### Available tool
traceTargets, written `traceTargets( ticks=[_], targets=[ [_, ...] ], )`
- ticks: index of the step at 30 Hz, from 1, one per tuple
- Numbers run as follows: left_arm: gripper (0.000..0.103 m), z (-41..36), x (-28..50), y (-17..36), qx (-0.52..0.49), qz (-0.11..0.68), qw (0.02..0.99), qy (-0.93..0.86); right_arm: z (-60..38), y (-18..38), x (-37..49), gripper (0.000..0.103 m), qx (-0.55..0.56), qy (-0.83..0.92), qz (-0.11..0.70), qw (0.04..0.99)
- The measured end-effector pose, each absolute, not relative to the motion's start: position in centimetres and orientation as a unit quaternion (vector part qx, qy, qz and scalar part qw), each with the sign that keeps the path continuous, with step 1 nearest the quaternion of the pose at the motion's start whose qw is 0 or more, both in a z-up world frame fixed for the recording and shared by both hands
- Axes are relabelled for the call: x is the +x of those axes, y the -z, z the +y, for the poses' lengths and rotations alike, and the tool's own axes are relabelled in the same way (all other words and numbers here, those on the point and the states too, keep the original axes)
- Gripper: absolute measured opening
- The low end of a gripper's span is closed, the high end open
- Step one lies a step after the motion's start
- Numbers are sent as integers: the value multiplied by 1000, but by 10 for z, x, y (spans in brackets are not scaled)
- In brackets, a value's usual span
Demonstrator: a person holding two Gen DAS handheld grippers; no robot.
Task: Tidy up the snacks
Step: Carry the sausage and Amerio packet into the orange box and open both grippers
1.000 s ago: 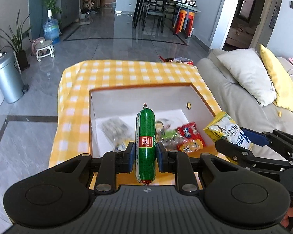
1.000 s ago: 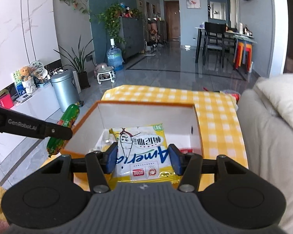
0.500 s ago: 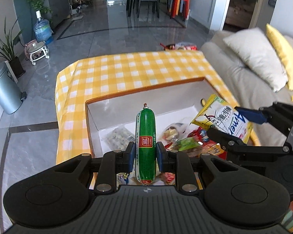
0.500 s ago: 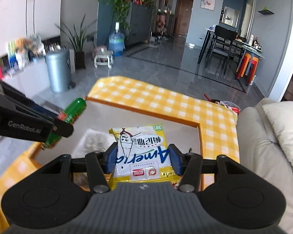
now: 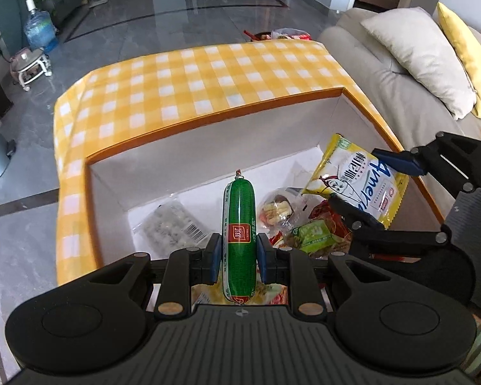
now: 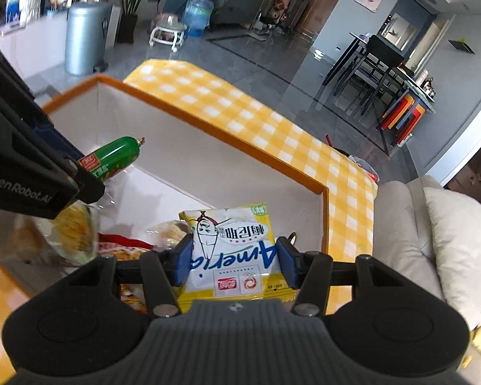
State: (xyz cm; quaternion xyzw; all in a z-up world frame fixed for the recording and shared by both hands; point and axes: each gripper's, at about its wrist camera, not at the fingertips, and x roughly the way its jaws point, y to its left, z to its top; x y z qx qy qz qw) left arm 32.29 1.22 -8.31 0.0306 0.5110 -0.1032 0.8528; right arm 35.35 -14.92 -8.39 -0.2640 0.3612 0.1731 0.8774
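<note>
Step in hand: delivery of two held snacks into the orange-rimmed box, judged from both items being poised above its open top.
Left gripper: jaws closed to the width of the green sausage stick, clamped at its lower half; the stick points forward over the box interior.
Right gripper: jaws set wide and closed on the yellow snack packet, gripped at both side edges, above the box's right end.
Box contents: a clear packet with barcode, a green-wrapped snack and red wrappers lie on the white floor.
Support: the box rests on a yellow checked tablecloth.
Next move: lower each gripper below the rim, then part the jaws. Bare floor shows towards the far wall; the right end is crowded.
</note>
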Motion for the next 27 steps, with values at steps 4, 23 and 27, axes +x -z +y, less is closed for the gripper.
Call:
traceTargets(
  ticks=[4,23,27],
  targets=[
    [25,9,332,93,35,519,847,109,-146,97,363,52,-296,-168,361,868],
    [32,0,351,116,63,546,830,95,-150,120,378,55,-320,-171,391,846],
    [50,-1,345,102,72,527,842,90,-152,112,374,70,-312,-177,389,849]
  ],
)
